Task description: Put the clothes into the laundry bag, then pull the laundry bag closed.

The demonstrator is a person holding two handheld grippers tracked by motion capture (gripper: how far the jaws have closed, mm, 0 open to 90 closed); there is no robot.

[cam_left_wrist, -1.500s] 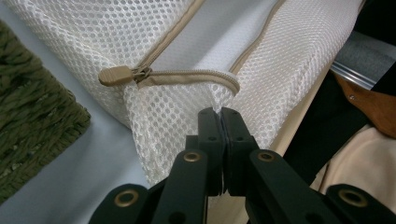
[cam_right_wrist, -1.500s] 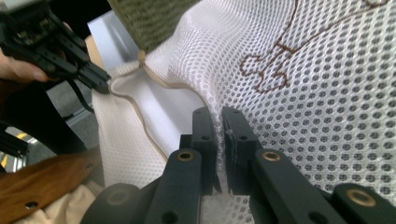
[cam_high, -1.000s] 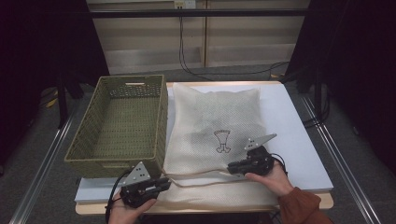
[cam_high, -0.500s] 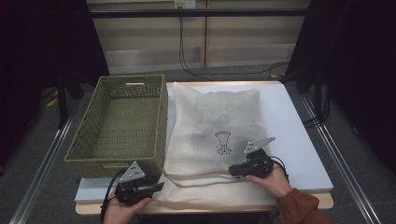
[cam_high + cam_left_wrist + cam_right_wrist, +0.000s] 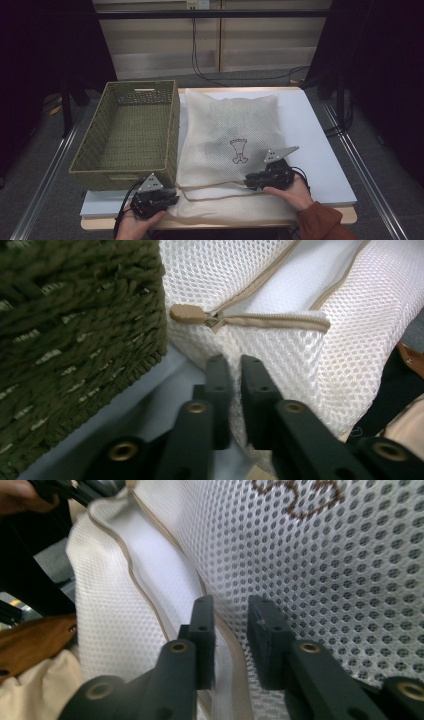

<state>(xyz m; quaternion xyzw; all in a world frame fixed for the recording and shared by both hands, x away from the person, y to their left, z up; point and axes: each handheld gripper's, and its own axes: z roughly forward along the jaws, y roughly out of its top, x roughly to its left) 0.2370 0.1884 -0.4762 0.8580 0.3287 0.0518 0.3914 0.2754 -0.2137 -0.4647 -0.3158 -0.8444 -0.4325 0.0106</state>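
A white mesh bag [image 5: 230, 125] with a brown emblem [image 5: 239, 151] lies flat on the white table [image 5: 310, 135]. Its tan zipper [image 5: 215, 187] gapes along the near end. My left gripper [image 5: 175, 196] is at the bag's near left corner. In the left gripper view its jaws [image 5: 236, 365] have just been closing and stand shut on the mesh edge, just below the zipper pull [image 5: 187, 314]. My right gripper [image 5: 248, 181] is at the zipper's right end. Its jaws [image 5: 230, 605] have just been opening, and the tan zipper edge [image 5: 150, 590] passes loosely between them.
A green woven basket [image 5: 130, 135] stands left of the bag, its near corner [image 5: 75, 330] close beside my left gripper. The table's near edge [image 5: 350, 216] runs just behind both hands. A brown sleeve [image 5: 320, 222] covers the right forearm.
The left hand has shifted slightly at the bag's near left corner. The right hand has kept its place at the zipper.
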